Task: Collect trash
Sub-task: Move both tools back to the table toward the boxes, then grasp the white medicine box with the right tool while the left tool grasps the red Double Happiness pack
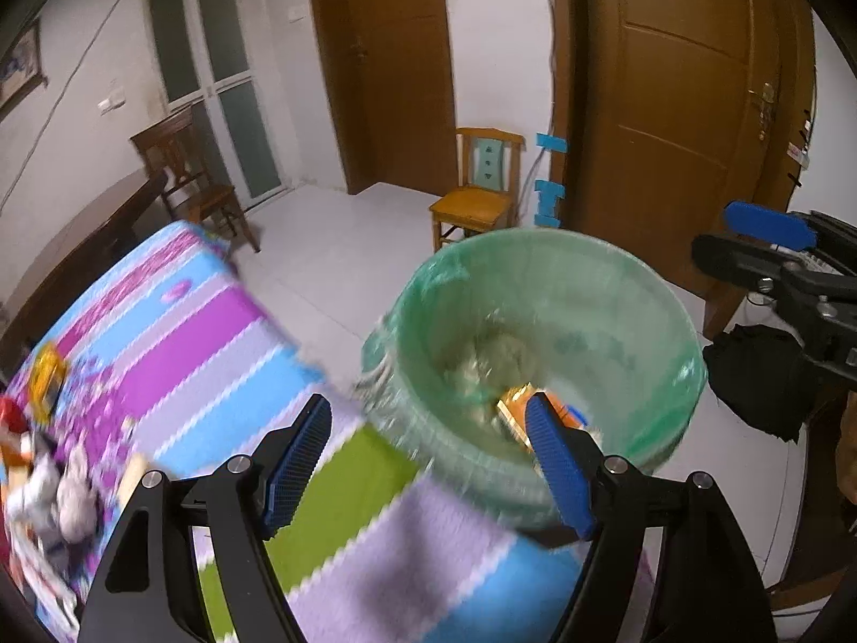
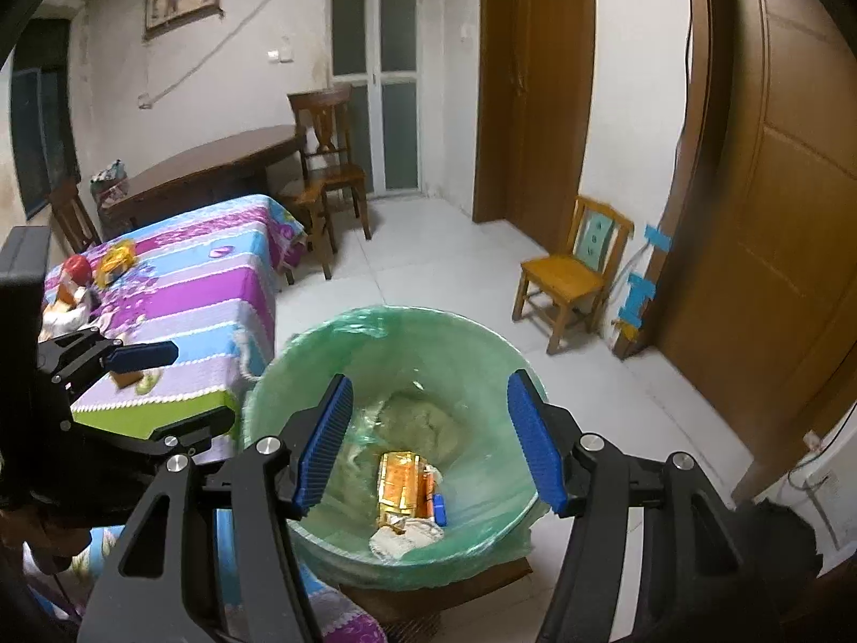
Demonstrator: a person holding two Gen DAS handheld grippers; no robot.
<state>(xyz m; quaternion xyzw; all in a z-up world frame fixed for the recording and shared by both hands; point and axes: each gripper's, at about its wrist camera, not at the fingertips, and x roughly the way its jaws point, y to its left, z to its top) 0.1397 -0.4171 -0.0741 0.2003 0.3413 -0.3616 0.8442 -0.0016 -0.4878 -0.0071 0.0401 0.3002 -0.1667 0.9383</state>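
Note:
A bin (image 2: pixel 482 343) lined with a green bag stands on the floor beside the table. Inside it lie an orange-gold packet (image 2: pixel 399 482), crumpled white paper (image 2: pixel 401 536) and a small blue item (image 2: pixel 439 509). My right gripper (image 2: pixel 428 380) hangs open over the bin with nothing between its blue pads. My left gripper (image 1: pixel 428 402) is open and empty too, above the table's edge and the bin's (image 1: pixel 616 278) near rim. More trash lies on the table: a yellow wrapper (image 2: pixel 115 262), a red item (image 2: pixel 75 270) and a small brown box (image 2: pixel 128 378).
The table wears a striped purple, blue and green cloth (image 2: pixel 214 289). A small yellow chair (image 2: pixel 568 273) stands by the wall, and dark wooden chairs (image 2: pixel 332 161) and a desk (image 2: pixel 214 166) stand behind the table. A dark cloth heap (image 1: pixel 760 375) lies right of the bin.

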